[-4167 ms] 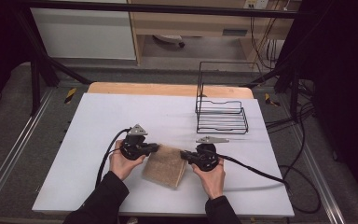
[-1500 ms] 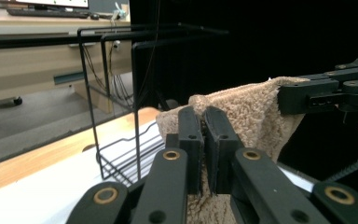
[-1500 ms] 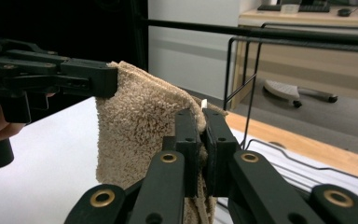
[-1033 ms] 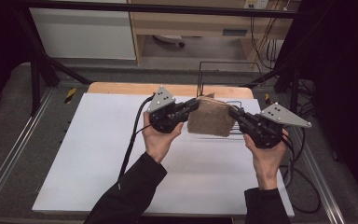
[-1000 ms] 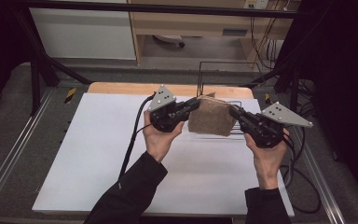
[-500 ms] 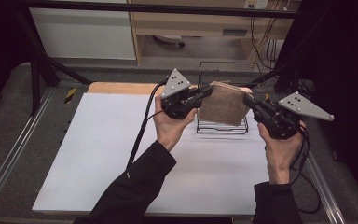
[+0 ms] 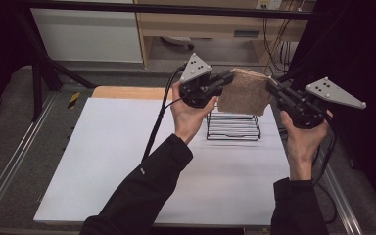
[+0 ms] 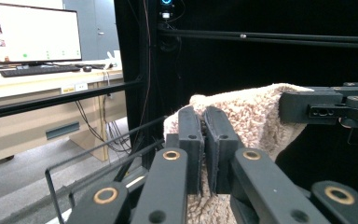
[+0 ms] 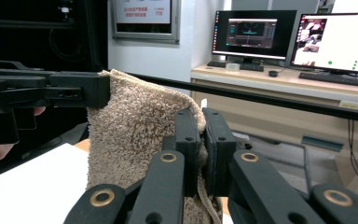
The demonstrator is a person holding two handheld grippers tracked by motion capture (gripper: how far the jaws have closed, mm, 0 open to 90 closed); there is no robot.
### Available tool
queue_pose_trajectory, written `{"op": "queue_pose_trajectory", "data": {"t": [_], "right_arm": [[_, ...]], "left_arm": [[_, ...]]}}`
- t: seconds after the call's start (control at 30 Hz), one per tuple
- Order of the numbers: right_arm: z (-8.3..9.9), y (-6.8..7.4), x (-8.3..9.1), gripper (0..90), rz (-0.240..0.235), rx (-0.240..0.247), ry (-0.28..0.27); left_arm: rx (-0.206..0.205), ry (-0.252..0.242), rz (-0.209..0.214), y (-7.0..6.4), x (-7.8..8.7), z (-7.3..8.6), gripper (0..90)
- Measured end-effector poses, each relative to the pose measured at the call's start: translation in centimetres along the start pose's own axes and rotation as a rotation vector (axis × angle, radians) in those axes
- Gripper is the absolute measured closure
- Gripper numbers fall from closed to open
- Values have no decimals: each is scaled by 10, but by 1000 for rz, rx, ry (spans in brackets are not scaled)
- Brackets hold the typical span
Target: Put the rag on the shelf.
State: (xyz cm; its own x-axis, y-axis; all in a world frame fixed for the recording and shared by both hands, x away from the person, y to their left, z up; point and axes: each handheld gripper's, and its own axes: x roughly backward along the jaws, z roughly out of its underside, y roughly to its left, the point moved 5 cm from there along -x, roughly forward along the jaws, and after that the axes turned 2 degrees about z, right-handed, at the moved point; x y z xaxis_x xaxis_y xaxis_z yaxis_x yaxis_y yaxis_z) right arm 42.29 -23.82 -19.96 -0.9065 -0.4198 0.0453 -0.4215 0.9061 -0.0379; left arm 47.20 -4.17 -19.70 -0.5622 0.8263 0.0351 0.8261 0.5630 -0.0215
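A folded tan towel [image 7: 245, 91] hangs in the air above the black wire rack [image 7: 233, 126], stretched between both grippers. My left gripper [image 7: 228, 77] is shut on the towel's upper left corner, and my right gripper [image 7: 270, 86] is shut on its upper right corner. In the left gripper view the jaws pinch the fluffy towel [image 8: 242, 116], with the other gripper [image 8: 328, 107] clamped on its far edge. In the right gripper view the towel [image 9: 130, 140] hangs down from the jaws, and the other gripper [image 9: 51, 93] holds its far corner.
The wire rack stands at the back right of the white table [image 7: 103, 161]. A wooden strip [image 7: 127, 92] runs along the table's far edge. Metal rails [image 7: 10, 161] flank the table. Desks with monitors [image 9: 335, 42] stand beyond.
Both grippers took the towel from the table's front, lifted it, and carried it back and up. Over the last second it rose further to hang over the wire rack.
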Motion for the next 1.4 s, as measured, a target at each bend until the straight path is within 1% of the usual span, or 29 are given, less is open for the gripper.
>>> {"op": "queue_pose_trajectory", "data": {"t": [0.13, 0.27, 0.37, 0.53, 0.67, 0.77, 0.83, 0.87, 0.97, 1.07, 1.13, 1.23, 1.3, 1.33, 1.4], "right_arm": [[-7, -7, -6, 858, 8, 4, -11], [-15, -14, -12, 858, 17, 6, -21], [-20, -19, -17, 858, 25, 12, -24], [-25, -26, -29, 857, 27, 11, -24], [-29, -31, -41, 857, 33, 22, -20], [-33, -33, -49, 857, 32, 21, -24], [-33, -35, -55, 857, 33, 20, -21], [-33, -36, -58, 857, 32, 17, -19], [-28, -40, -67, 857, 32, 19, -6], [-21, -43, -76, 856, 30, 24, 5], [-16, -46, -80, 856, 30, 26, 11], [-8, -49, -83, 856, 27, 22, 24], [-3, -52, -83, 856, 25, 27, 31], [0, -53, -83, 856, 24, 25, 38], [4, -53, -81, 855, 20, 24, 43]], "left_arm": [[-12, -4, -8, 3, -8, -9, 858], [0, -12, -10, 7, -15, -16, 858], [-10, -9, -22, 11, -21, -20, 858], [-23, -8, -48, 20, -29, -27, 858], [-33, -8, -69, 29, -35, -34, 857], [-27, -6, -83, 37, -41, -35, 858], [-12, -6, -83, 42, -45, -34, 858], [-11, -4, -86, 45, -46, -32, 858], [-23, 4, -97, 52, -52, -26, 858], [-15, 10, -100, 59, -57, -19, 858], [-20, 21, -101, 62, -61, -14, 857], [-27, 28, -94, 63, -64, -6, 857], [-23, 37, -85, 63, -65, -2, 857], [-19, 38, -79, 62, -65, 0, 857], [-24, 46, -70, 59, -64, 5, 857]]}}
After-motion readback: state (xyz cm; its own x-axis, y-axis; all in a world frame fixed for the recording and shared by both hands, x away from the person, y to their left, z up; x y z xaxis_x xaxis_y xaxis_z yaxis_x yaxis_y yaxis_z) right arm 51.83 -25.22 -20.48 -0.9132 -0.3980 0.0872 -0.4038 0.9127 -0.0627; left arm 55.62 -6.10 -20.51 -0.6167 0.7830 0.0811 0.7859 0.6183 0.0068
